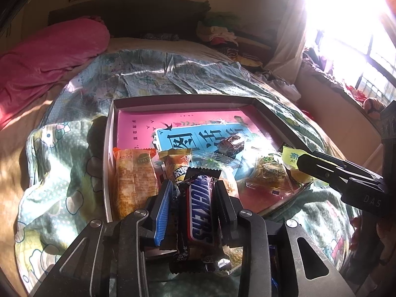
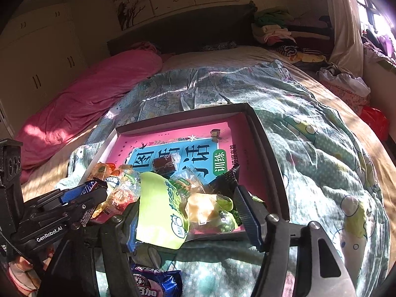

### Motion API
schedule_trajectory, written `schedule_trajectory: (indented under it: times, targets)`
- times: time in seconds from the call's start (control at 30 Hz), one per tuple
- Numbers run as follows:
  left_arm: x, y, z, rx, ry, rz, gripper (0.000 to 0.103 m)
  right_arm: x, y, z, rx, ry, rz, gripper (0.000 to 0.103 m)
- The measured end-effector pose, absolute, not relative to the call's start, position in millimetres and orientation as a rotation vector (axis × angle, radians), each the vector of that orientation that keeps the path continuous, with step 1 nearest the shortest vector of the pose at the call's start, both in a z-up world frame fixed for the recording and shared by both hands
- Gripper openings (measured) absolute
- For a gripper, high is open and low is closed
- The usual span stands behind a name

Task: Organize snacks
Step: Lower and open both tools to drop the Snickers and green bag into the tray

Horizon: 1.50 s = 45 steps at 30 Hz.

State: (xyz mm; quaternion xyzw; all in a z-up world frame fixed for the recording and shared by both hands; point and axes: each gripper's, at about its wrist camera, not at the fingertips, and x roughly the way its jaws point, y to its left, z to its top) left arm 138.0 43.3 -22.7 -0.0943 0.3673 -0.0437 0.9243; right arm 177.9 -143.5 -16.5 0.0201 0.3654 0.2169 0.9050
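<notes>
A shallow cardboard box [image 1: 110,133] [image 2: 269,148] lies on the bed with a pink book inside. My left gripper [image 1: 193,195] is shut on a Snickers bar [image 1: 201,210] at the box's near edge; it also shows in the right wrist view [image 2: 81,190]. My right gripper [image 2: 188,212] is open around a yellow-green snack packet [image 2: 158,210] and a clear-wrapped pastry [image 2: 205,208]. In the left wrist view the right gripper [image 1: 321,168] sits at the box's right side. An orange packet [image 1: 135,173], a dark wrapped cake [image 1: 232,144] [image 2: 164,164] and other wrapped snacks lie in the box.
A green patterned quilt [image 1: 57,173] [image 2: 321,148] covers the bed around the box. A pink blanket [image 1: 44,61] [image 2: 94,99] lies at the back left. A blue Oreo packet [image 2: 158,282] lies on the quilt below my right gripper. Clothes are piled by the headboard [image 2: 277,29].
</notes>
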Motion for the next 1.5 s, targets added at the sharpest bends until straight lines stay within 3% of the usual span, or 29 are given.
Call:
schedule_trajectory:
  times: [0.57,1.5]
  targets:
    - [132,49,-13,-0.224,0.728,-0.095,0.057,163,-152,-8,0.026,0.734,0.445,0.072]
    - [104,53,4,-0.230,0.705,-0.123,0.062,128,-136,0,-0.011,0.737,0.537,0.072]
